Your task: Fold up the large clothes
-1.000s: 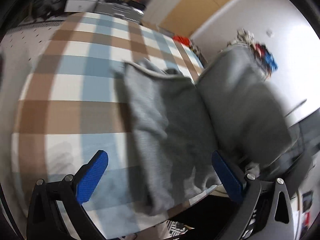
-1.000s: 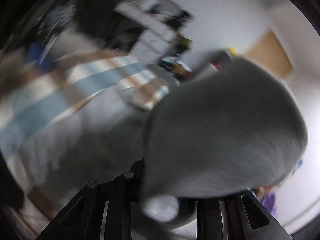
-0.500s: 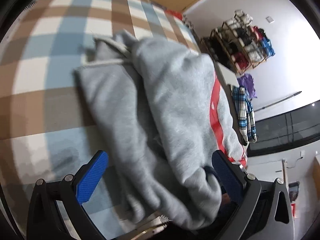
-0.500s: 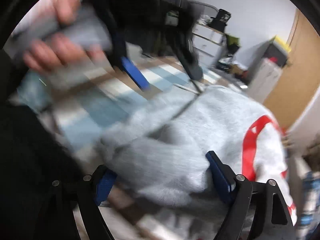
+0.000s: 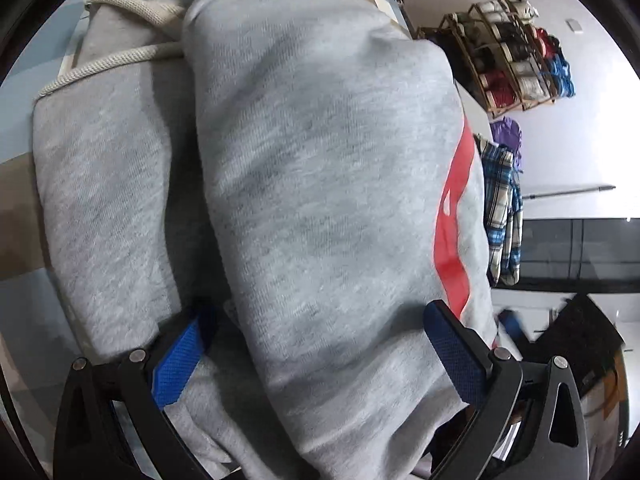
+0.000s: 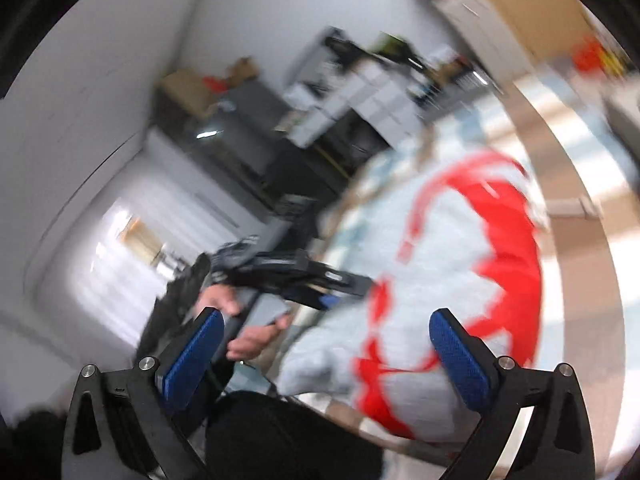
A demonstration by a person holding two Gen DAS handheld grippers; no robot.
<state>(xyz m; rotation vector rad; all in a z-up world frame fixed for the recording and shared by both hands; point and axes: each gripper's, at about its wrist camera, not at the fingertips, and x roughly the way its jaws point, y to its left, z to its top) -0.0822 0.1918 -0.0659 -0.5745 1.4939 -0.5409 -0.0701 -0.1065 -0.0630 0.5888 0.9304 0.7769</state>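
Left wrist view: folded grey hoodie (image 5: 320, 200) with a red graphic, no readable writing, lying on the checked bedspread (image 5: 16, 184); left gripper (image 5: 316, 344) spread wide astride its near fold, not pinching.

Right wrist view, blurred: right gripper (image 6: 322, 344) opening, nothing between; hoodie beyond, person's hand (image 6: 244, 320) left of it.

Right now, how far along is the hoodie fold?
Done: the grey fleece hoodie with red print lies doubled over on the checked bedspread. In hand: right gripper jaws opening, nothing between them; left gripper straddles the top fold. Left: squaring the bundle.
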